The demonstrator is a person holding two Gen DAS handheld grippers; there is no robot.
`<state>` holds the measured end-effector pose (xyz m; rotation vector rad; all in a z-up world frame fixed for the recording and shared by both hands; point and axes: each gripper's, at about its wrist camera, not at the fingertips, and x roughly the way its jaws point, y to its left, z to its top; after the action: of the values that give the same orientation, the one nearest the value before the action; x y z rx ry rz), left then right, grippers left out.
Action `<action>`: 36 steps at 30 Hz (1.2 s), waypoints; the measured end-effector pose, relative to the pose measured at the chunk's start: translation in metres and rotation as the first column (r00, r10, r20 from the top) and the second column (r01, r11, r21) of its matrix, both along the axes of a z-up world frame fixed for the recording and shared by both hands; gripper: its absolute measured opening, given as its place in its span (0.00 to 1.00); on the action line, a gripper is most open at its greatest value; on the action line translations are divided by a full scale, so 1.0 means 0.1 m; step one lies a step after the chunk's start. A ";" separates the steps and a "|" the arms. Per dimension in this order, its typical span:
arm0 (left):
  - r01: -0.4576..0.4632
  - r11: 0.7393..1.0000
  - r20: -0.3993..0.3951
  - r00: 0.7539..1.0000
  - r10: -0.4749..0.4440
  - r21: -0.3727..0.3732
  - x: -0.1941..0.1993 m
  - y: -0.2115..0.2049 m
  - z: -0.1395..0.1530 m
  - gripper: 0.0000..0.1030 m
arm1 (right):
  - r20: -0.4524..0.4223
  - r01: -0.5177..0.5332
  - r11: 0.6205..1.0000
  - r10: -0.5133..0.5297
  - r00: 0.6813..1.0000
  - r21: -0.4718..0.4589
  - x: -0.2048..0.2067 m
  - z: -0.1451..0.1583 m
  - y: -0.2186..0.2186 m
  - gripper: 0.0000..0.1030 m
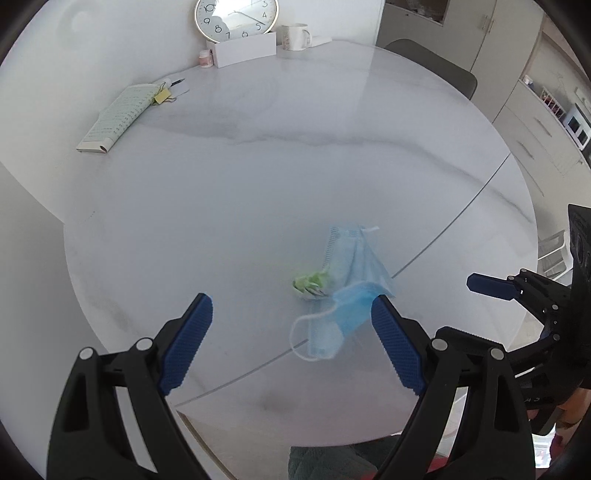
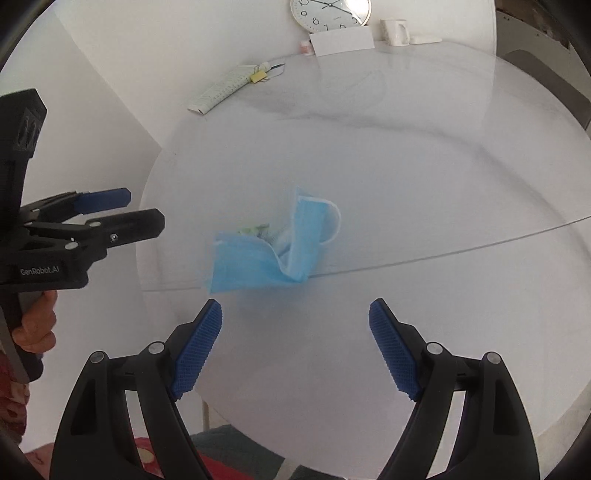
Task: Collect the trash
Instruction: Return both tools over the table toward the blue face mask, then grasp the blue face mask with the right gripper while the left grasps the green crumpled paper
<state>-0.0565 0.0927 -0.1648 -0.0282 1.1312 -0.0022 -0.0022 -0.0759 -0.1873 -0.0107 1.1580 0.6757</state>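
Observation:
A crumpled blue face mask lies on the white marble table, with a small green and white wrapper against its left side. My left gripper is open and empty; its right pad is close to the mask's near fold. In the right wrist view the mask lies just ahead of my right gripper, which is open and empty. The wrapper peeks out behind the mask. The left gripper shows at the left edge.
At the far side stand a notebook, a yellow clip, a pen, a white box, a clock, a mug and a small jar. A dark chair and cabinets are at the right.

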 end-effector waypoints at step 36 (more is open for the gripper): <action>0.435 0.892 -0.120 0.885 -0.449 -0.123 0.64 -0.23 -0.87 0.82 | -0.162 0.230 0.968 -0.244 0.956 -0.101 0.40 -0.37 -0.27 0.09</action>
<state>0.0073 0.0694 -0.2520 0.1511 1.2631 -0.4699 0.0382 -0.1028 -0.2238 0.1192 1.3285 0.4223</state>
